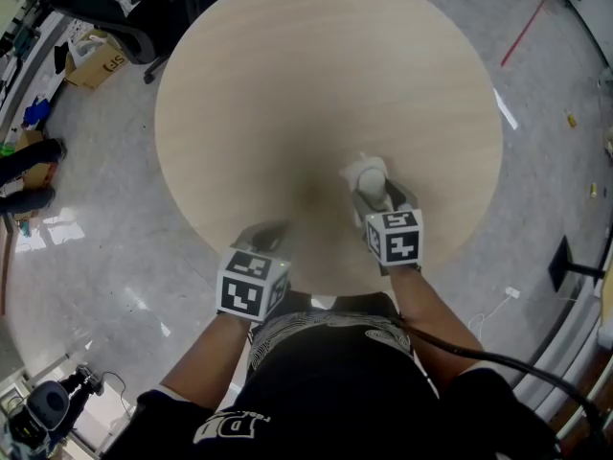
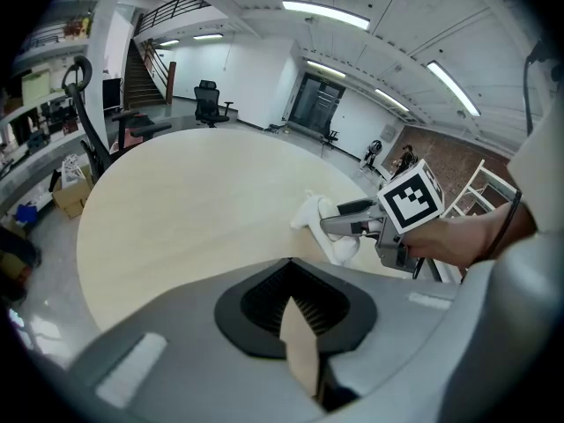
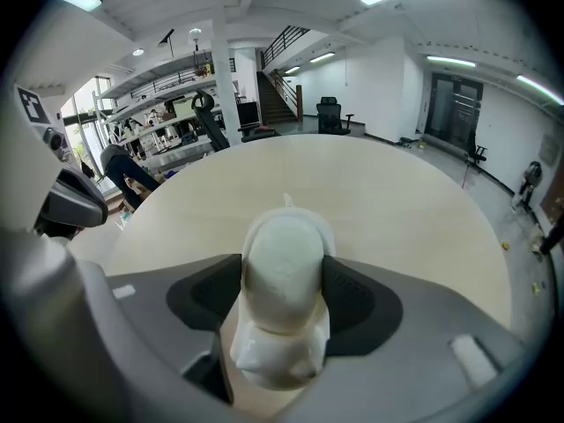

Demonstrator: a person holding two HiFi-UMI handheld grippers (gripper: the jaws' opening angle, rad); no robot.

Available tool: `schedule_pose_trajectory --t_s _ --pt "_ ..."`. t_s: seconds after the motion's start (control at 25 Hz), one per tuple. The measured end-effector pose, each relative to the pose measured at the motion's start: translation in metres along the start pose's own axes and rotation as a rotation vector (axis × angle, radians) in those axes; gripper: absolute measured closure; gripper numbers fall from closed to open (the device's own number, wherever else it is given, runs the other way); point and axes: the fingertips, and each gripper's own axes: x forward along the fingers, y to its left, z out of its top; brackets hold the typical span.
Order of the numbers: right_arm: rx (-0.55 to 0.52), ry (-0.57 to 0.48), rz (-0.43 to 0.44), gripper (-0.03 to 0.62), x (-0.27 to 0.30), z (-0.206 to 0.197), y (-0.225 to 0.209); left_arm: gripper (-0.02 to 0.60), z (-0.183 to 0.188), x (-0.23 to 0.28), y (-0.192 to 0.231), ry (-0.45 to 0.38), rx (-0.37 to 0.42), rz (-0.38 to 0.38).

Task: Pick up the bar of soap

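Note:
The pale bar of soap lies in a white wrapper on the round wooden table, near its front edge. My right gripper is open, its jaws spread wide to either side of the soap, which fills the space between the black pads. From the left gripper view the soap shows white, with the right gripper reaching over it. My left gripper hovers at the table's front edge, left of the soap. It is shut with nothing in it.
A black office chair and a cardboard box stand on the floor beyond the table's far left. A black cable trails from the right gripper past the person's arm. The table edge runs just under both grippers.

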Motion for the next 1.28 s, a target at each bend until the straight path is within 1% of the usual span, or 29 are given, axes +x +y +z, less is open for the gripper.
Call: schedule_pose_trajectory --t_s 0.16,0.36,0.6,0.8,0.92,1.08,1.28 --pt "0.018 0.004 0.032 0.329 0.002 0.003 -0.001 0.573 0.002 -0.003 0.002 -0.012 -0.01 0.001" --pt "0.027 0.008 0.058 0.332 0.002 0.002 0.0 0.574 0.0 -0.008 0.005 -0.02 -0.011 0.008" --pt "0.025 -0.028 0.068 0.332 -0.011 0.007 0.007 0.574 0.0 -0.015 0.007 -0.034 0.004 0.008" --pt "0.08 -0.096 0.093 0.332 -0.036 0.018 0.011 0.574 0.002 -0.019 0.004 -0.058 0.028 -0.005" --pt "0.121 -0.145 0.124 0.332 -0.058 0.025 0.017 0.574 0.005 -0.025 -0.002 -0.069 0.047 -0.025" --pt "0.193 -0.21 0.154 0.332 -0.092 0.031 0.023 0.574 0.004 -0.032 -0.007 -0.084 0.091 -0.049" --pt "0.202 -0.289 0.14 0.332 -0.143 0.033 0.03 0.574 0.006 -0.044 -0.023 -0.108 0.144 -0.083"
